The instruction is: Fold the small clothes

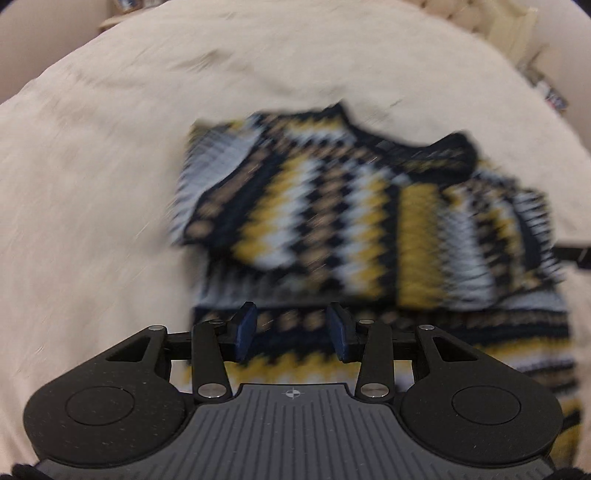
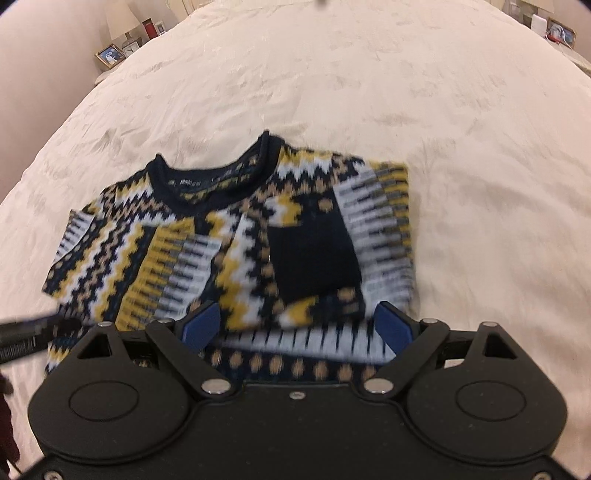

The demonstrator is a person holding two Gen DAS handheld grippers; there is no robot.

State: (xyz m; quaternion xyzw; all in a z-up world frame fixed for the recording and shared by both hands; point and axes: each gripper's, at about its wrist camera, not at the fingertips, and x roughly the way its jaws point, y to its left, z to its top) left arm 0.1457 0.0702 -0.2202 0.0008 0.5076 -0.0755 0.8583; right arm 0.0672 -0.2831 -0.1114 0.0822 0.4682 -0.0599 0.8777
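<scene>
A small knit sweater (image 1: 332,221) (image 2: 240,240) in navy, yellow, white and tan zigzags lies flat on a cream bedspread (image 2: 369,74), with its dark collar (image 2: 214,177) at the far end. Both sleeves are folded in over the body. My left gripper (image 1: 291,332) hovers over the near hem at the sweater's left side. Its blue pads (image 1: 245,330) stand apart with no cloth between them. My right gripper (image 2: 297,325) is open wide above the near hem, and its pads (image 2: 393,326) are clear of the knit. The left wrist view is blurred.
Cream bedspread (image 1: 92,184) surrounds the sweater on all sides. A nightstand at the far left holds a lamp (image 2: 120,18), a picture frame (image 2: 109,55) and a red bottle (image 2: 149,28). Another framed picture (image 2: 561,32) stands at the far right. The other gripper's dark tip (image 2: 26,332) shows at the left edge.
</scene>
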